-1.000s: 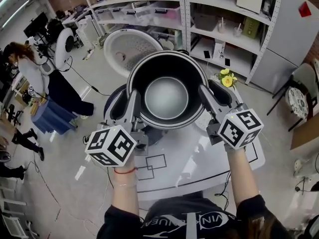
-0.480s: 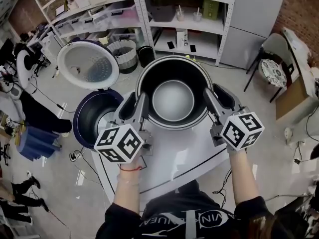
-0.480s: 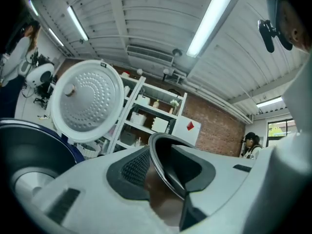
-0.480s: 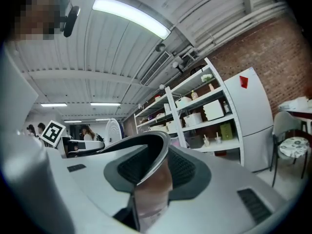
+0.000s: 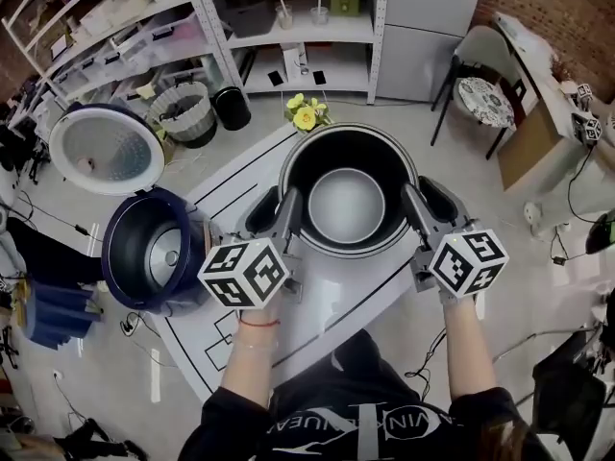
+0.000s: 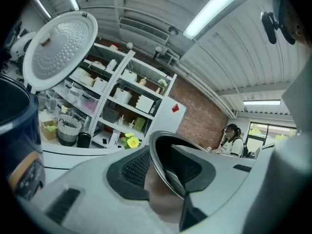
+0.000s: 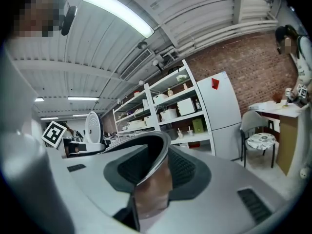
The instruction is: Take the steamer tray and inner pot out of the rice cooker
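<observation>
The dark inner pot point(image 5: 348, 205), round with a pale grey bottom, hangs over the white table point(image 5: 317, 305), held at its rim from both sides. My left gripper point(image 5: 288, 209) is shut on the left rim and my right gripper point(image 5: 411, 205) on the right rim. In the left gripper view the rim point(image 6: 163, 152) runs between the two black pads. The right gripper view shows the same, with the rim point(image 7: 153, 155) clamped between the pads. The dark blue rice cooker point(image 5: 154, 248) stands to the left, its cavity bare and its white lid point(image 5: 106, 149) open. I cannot pick out a steamer tray.
Yellow flowers point(image 5: 306, 113) stand at the table's far edge behind the pot. White shelving point(image 5: 192, 27) and a grey cabinet point(image 5: 423, 27) line the back. A chair point(image 5: 480, 94) and a desk point(image 5: 538, 104) are at the right. A cable lies on the floor.
Both grippers have carried the pot from above the cooker to the right and lower, over the table. The cooker's cavity, hidden under the pot before, now shows at the left.
</observation>
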The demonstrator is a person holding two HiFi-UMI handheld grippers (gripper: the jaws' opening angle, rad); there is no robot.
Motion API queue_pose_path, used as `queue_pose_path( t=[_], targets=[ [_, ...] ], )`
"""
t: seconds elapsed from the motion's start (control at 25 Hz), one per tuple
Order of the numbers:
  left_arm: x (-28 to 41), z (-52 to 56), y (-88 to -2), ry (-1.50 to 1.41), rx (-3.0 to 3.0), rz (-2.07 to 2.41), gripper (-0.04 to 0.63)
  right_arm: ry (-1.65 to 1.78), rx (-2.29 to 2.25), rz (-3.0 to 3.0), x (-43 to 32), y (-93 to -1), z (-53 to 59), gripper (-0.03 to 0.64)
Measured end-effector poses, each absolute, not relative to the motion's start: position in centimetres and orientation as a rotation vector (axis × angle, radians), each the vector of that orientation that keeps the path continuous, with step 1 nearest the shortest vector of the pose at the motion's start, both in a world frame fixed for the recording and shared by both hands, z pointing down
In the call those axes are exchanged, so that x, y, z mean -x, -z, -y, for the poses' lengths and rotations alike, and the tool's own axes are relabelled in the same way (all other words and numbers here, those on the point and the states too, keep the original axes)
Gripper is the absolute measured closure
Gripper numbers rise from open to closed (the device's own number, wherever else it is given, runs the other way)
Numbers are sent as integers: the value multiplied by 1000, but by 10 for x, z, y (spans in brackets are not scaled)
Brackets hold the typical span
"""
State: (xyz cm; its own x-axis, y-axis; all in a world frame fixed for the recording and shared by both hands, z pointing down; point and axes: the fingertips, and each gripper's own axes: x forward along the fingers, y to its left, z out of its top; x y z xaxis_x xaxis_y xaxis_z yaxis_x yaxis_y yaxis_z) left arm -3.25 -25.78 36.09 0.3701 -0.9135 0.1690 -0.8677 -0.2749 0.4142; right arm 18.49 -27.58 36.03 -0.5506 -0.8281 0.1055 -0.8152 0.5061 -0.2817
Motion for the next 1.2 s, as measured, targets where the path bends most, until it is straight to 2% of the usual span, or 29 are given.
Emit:
queue_pose_path(
  t=[0.4, 1.2],
  targets=[
    [-25, 262, -418, 4, -2186, 1400, 463, 603, 1630, -2635, -243, -416, 258, 494],
    [-49, 260, -470, -118, -2107, 1343, 462, 804, 1665, -2624, -266, -478, 252, 499]
  ],
)
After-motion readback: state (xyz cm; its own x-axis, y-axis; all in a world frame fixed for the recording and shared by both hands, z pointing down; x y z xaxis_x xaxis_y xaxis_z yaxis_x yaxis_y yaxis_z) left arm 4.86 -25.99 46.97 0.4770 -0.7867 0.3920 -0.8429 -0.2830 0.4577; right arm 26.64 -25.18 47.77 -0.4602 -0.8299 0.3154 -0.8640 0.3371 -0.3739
